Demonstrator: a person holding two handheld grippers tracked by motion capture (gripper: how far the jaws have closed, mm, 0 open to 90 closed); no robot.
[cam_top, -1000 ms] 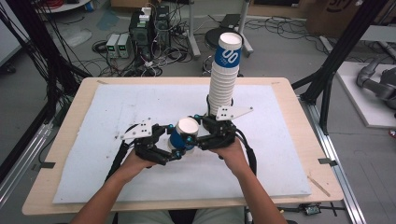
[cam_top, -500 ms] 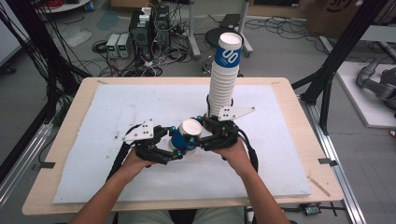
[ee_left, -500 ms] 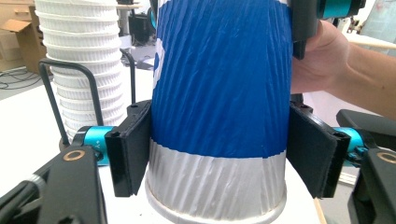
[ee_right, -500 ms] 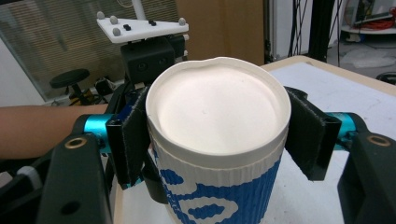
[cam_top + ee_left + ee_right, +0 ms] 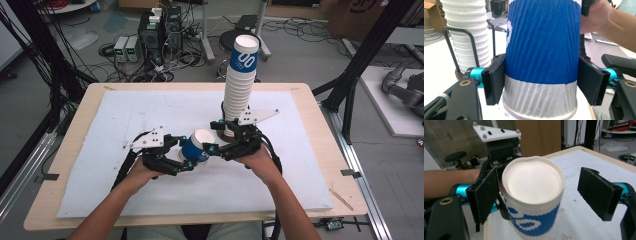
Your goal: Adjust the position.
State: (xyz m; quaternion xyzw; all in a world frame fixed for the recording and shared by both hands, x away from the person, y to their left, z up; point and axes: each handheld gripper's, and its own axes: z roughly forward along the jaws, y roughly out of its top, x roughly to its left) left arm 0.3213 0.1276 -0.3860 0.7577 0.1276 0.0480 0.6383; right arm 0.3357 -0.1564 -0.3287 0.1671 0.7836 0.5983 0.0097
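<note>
A blue and white paper cup hangs tilted just above the white mat, its open mouth facing up and to the right. My left gripper is shut on its lower body; both pads press the ribbed blue wall of the cup. My right gripper faces the cup's mouth and stands open, one pad close to the rim, the other well apart from it. Behind stands a tall stack of the same cups, upright in a black wire holder.
The mat lies on a wooden table with bare edges all round. Black frame posts stand by the right and left sides. Cables and electronic boxes lie on the floor beyond the far edge.
The cup has tipped a little more toward the right gripper. Both hands have barely shifted.
</note>
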